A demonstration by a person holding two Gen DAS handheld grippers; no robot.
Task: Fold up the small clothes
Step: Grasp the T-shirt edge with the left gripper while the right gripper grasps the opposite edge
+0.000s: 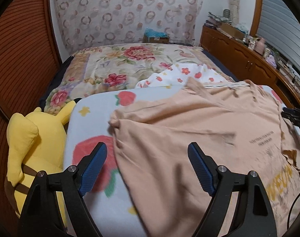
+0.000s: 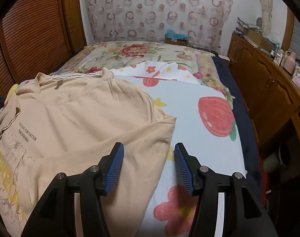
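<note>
A peach-coloured cotton T-shirt (image 1: 199, 122) with small black lettering and a yellow printed word on its chest lies spread over a white fleece blanket (image 1: 90, 118) patterned with red strawberries and yellow stars, which covers the near part of the bed. The shirt's round collar (image 2: 71, 98) points toward the far end of the bed, and one short sleeve (image 2: 150, 138) lies flat on the blanket by the right tongs. The left tongs (image 1: 148, 167) hover above the shirt's left edge with their blue ribbed pads wide apart, holding nothing; one pad sits over the blanket, the other over the fabric. The right tongs (image 2: 149, 165) are likewise spread and empty, one pad over the sleeve, the other over bare blanket. A yellow plush toy (image 1: 37, 142) with a brown strap leans beside the blanket at the left edge of the bed. Farther back lies a cream floral quilt (image 1: 120, 65) with big red blossoms, and a white cloth (image 1: 181, 75) with small red flowers is rumpled between quilt and shirt. A wooden cabinet (image 2: 268, 83) crowded with small items runs along the right wall, and a curtain (image 2: 159, 9) printed with pink rings hangs behind the bed.
</note>
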